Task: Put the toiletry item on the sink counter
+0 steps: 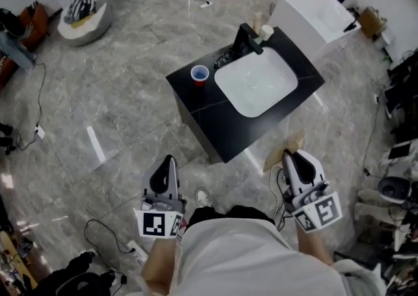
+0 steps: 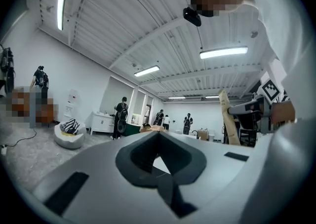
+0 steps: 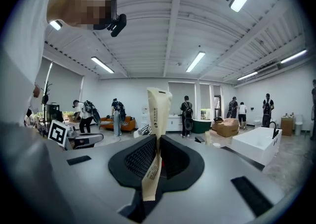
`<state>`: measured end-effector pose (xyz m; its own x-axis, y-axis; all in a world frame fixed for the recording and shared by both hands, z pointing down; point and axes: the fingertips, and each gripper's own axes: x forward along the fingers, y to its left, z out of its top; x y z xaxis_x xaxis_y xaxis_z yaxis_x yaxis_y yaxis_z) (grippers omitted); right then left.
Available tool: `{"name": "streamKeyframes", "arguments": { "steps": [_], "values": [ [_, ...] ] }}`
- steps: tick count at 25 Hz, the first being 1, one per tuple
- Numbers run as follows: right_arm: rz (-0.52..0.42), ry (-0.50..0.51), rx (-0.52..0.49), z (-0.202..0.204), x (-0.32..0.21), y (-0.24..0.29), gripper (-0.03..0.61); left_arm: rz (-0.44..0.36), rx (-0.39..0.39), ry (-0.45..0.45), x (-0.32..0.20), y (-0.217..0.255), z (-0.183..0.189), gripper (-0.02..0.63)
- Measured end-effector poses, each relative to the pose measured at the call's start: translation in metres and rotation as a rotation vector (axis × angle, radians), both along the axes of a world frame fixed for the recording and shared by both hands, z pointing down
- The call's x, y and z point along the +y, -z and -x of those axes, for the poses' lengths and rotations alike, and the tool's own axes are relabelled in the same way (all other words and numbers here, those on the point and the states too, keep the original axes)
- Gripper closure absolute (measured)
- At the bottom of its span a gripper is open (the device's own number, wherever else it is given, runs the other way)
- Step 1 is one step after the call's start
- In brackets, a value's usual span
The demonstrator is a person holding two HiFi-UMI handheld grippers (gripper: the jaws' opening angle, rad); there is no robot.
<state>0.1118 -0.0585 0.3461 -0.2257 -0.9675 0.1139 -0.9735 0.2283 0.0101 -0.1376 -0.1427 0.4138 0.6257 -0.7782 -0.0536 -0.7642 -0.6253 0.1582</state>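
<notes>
The toiletry item, a beige tube (image 3: 157,114), stands upright between the pads of my right gripper (image 3: 158,141), which is shut on its lower crimped end. In the head view that right gripper (image 1: 290,155) is at the lower right with the tube (image 1: 277,156) sticking out in front, a short way from the near corner of the black sink counter (image 1: 196,102). The counter carries a white basin (image 1: 256,82) and a dark faucet (image 1: 247,40). My left gripper (image 1: 168,159) is at the lower left over the floor; its jaws meet with nothing held (image 2: 158,136).
A red cup (image 1: 200,74) stands on the counter's left part, and a pale bottle (image 1: 266,32) by the faucet. A white bathtub (image 1: 313,17) stands behind the counter. A white beanbag (image 1: 83,17) and cables lie on the marble floor. Several people stand far off.
</notes>
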Motion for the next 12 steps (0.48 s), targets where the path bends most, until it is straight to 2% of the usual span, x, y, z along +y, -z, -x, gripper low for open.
{"name": "streamKeyframes", "arguments": {
  "steps": [5, 12],
  "values": [
    [0.004, -0.022, 0.022, -0.009, -0.002, 0.004, 0.525, -0.009, 0.011, 0.0, -0.003, 0.005, -0.003, 0.611],
    [-0.018, 0.026, 0.015, -0.019, -0.014, 0.012, 0.525, -0.017, -0.004, 0.053, 0.005, 0.013, -0.005, 0.611]
  ]
}}
